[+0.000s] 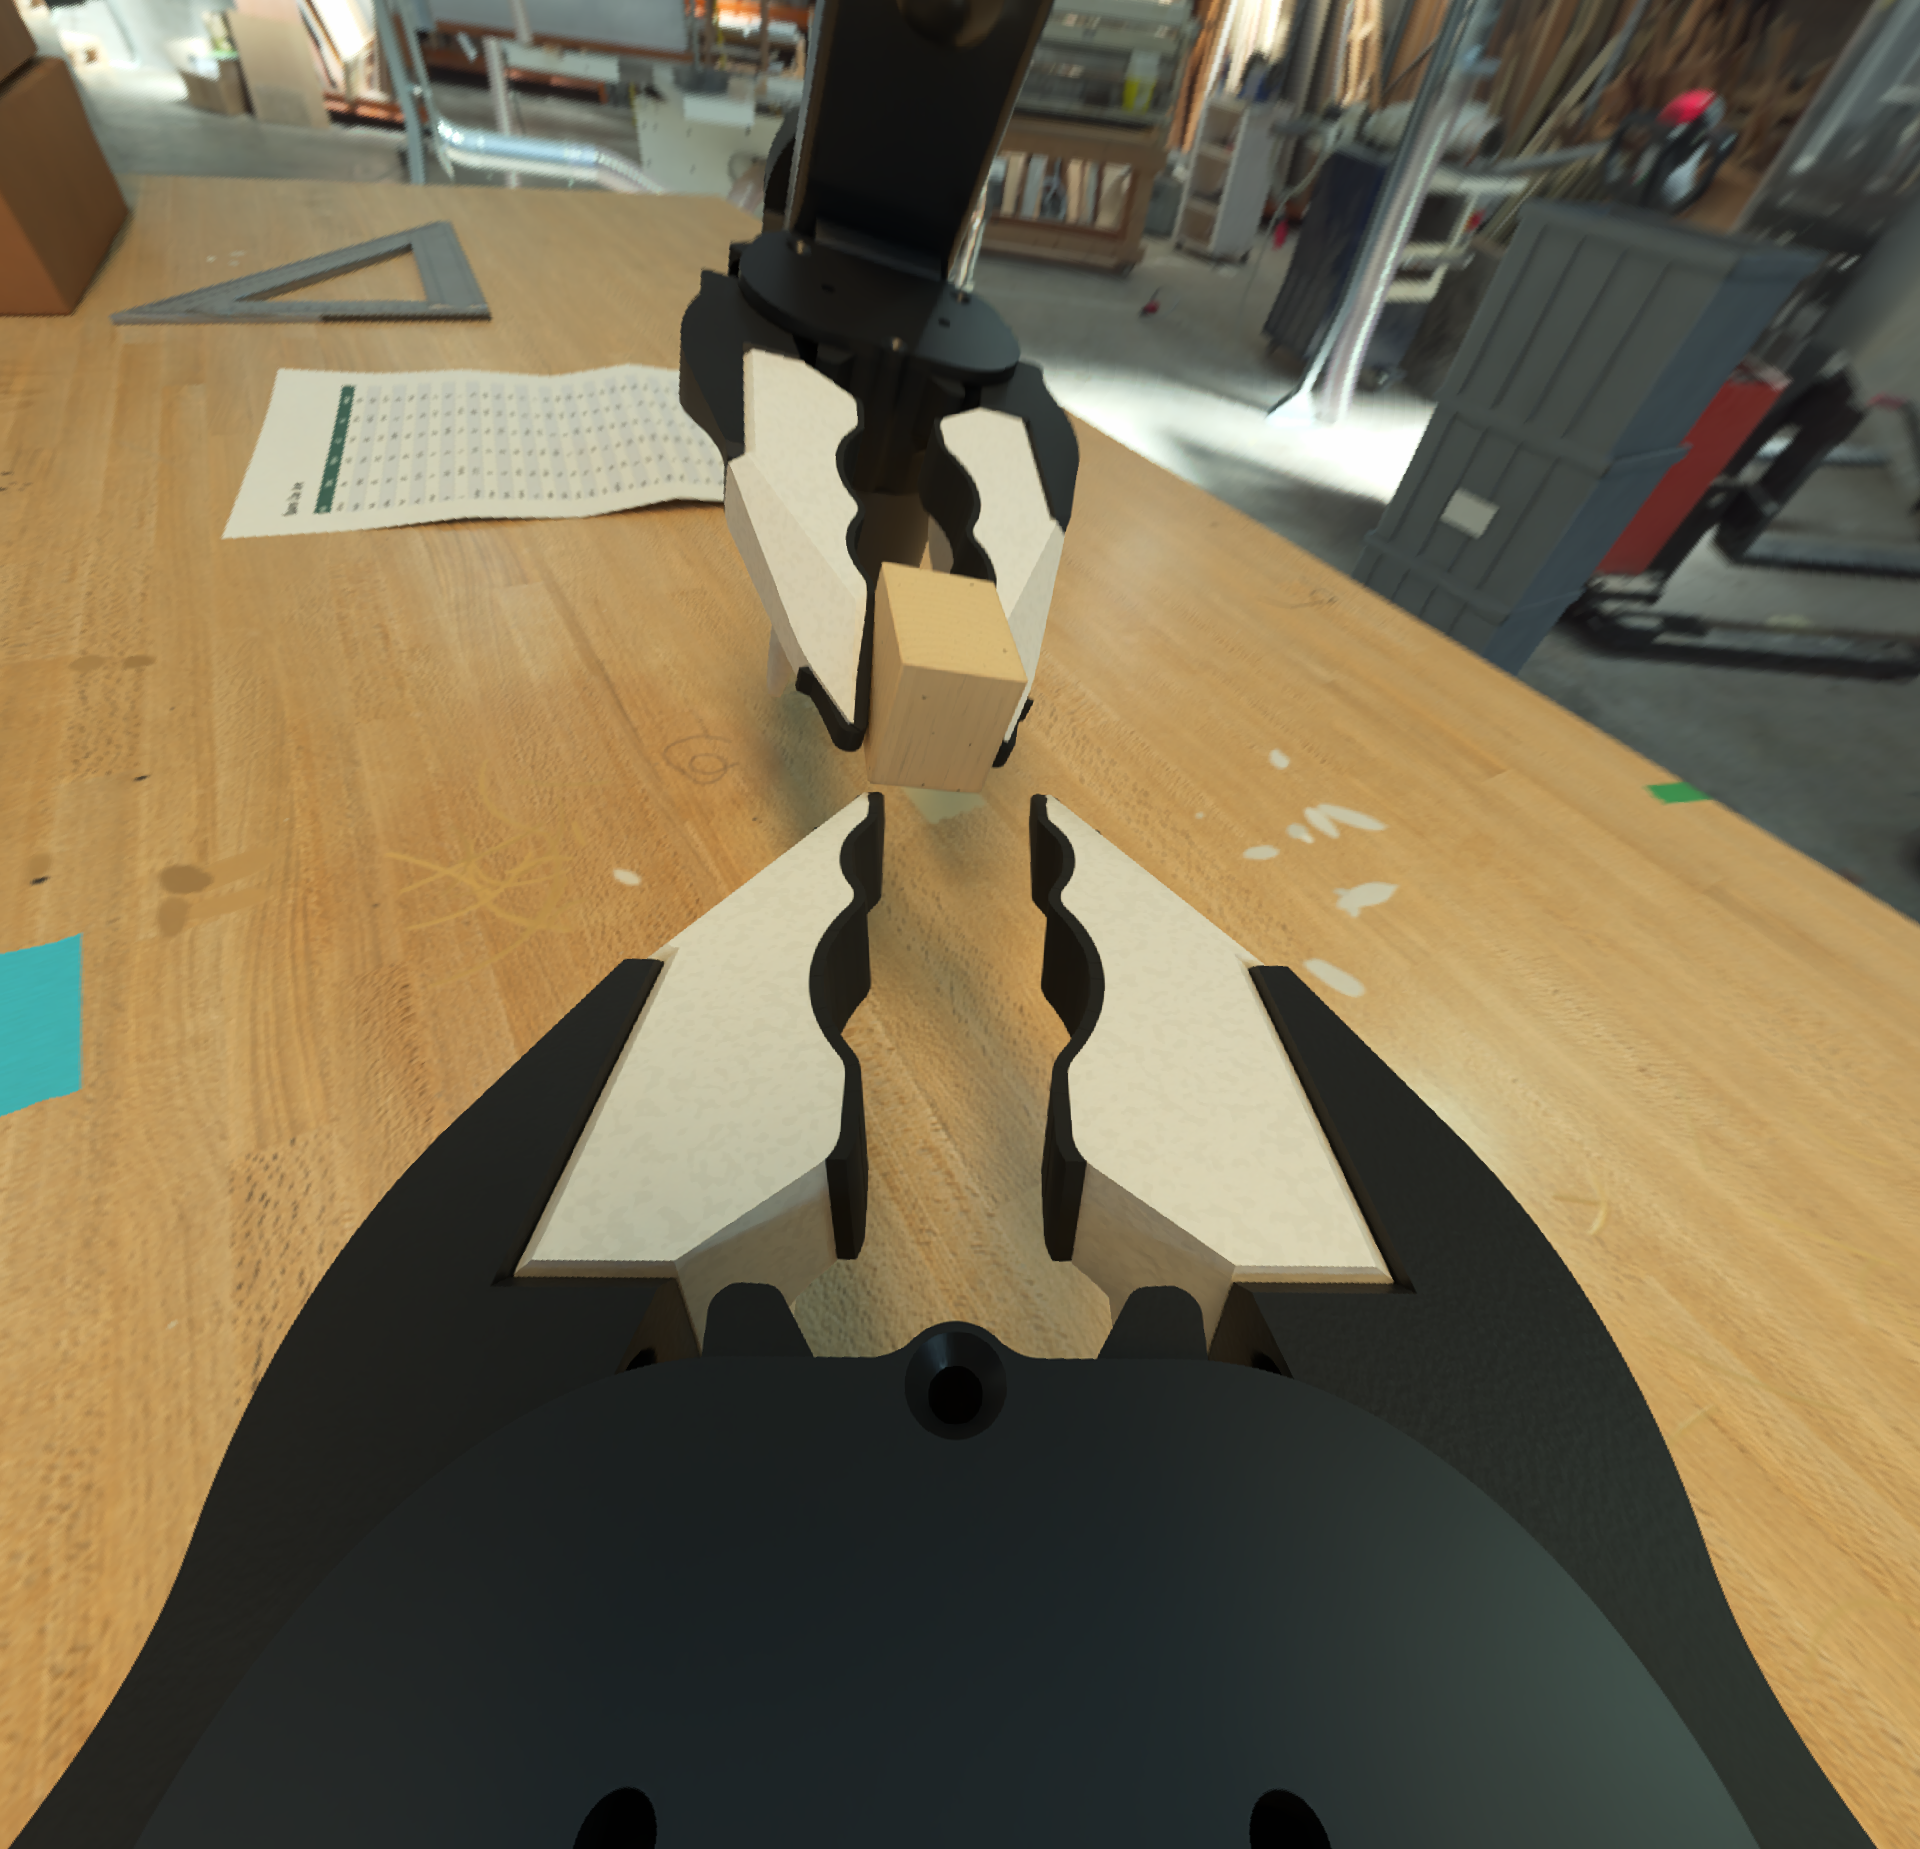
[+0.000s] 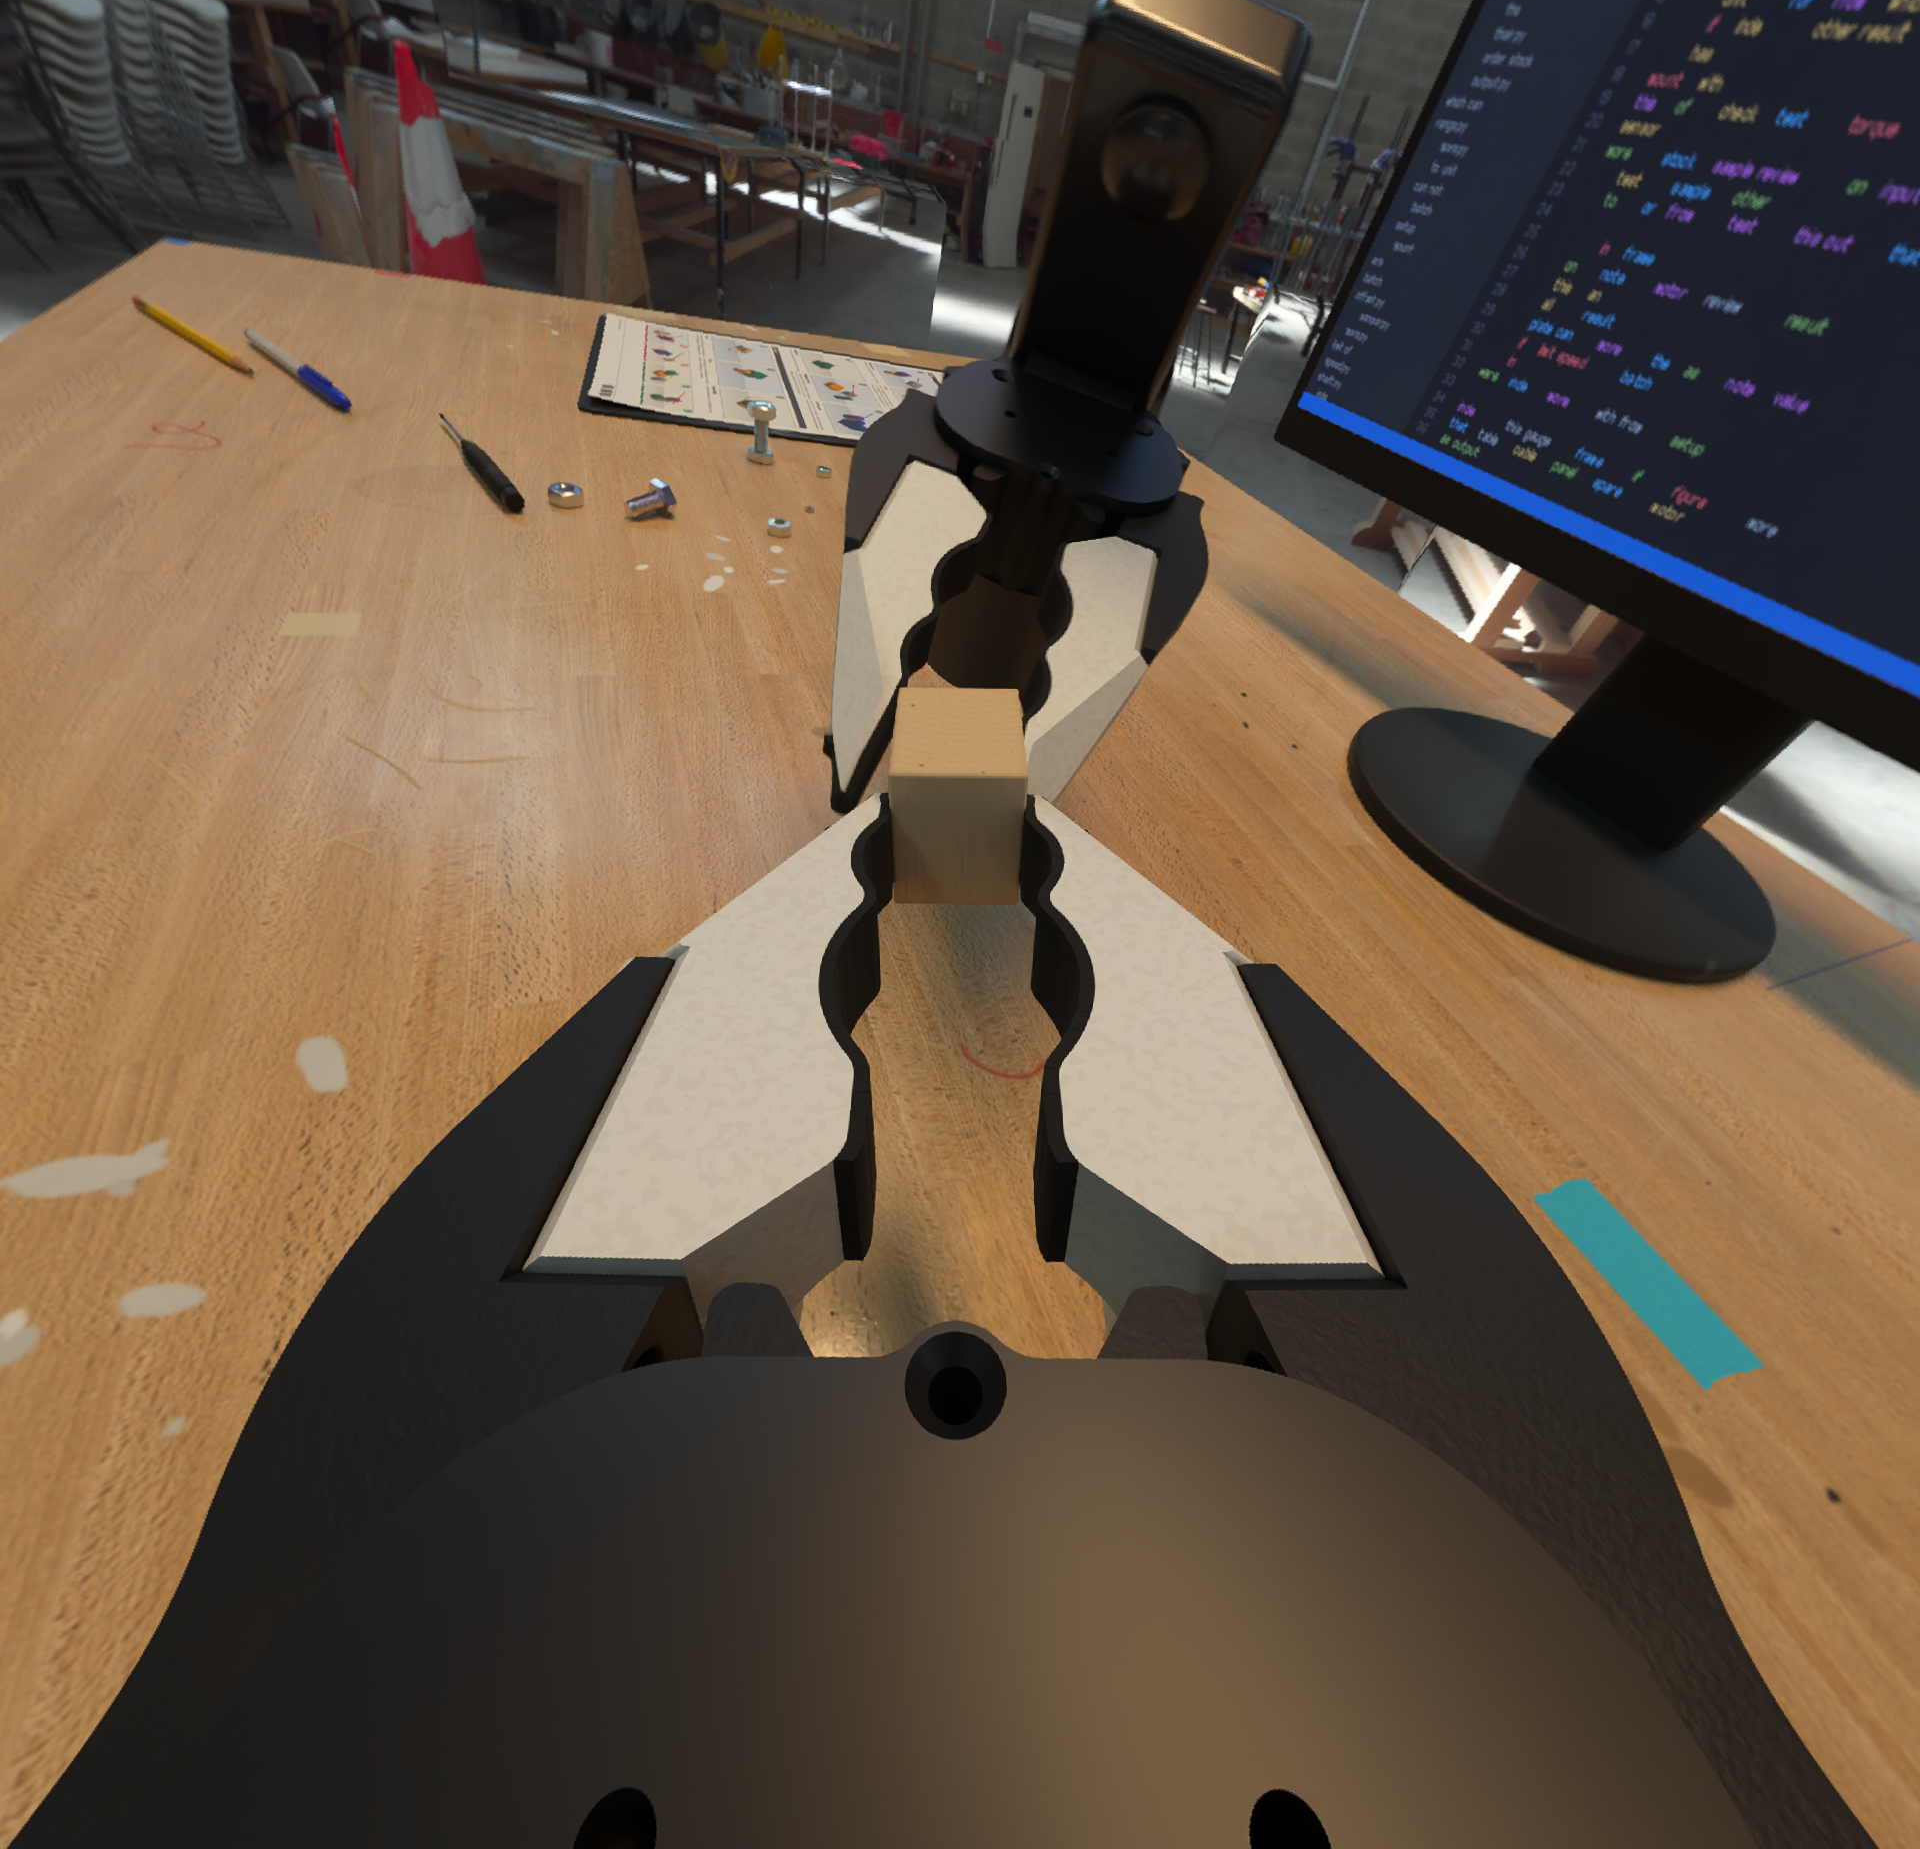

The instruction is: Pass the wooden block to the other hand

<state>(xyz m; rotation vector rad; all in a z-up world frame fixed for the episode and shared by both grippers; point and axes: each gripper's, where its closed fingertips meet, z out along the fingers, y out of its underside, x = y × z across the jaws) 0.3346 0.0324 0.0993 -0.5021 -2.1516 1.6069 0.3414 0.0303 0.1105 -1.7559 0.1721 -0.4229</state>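
Right tongs (image 2: 956,812) clamp wooden block (image 2: 956,812) above bench (image 2: 416,760); left tongs (image 1: 954,807) gape empty, lined up to receive.

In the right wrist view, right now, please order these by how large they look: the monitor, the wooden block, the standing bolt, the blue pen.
1. monitor, by far the largest.
2. wooden block.
3. blue pen and standing bolt: both small and farther from the camera, the pen longer, the bolt thicker; I would not rank them.

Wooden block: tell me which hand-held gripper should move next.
Left. The right hand-held gripper already clamps the wooden block; the left hand-held gripper is open, empty, facing it, just short.
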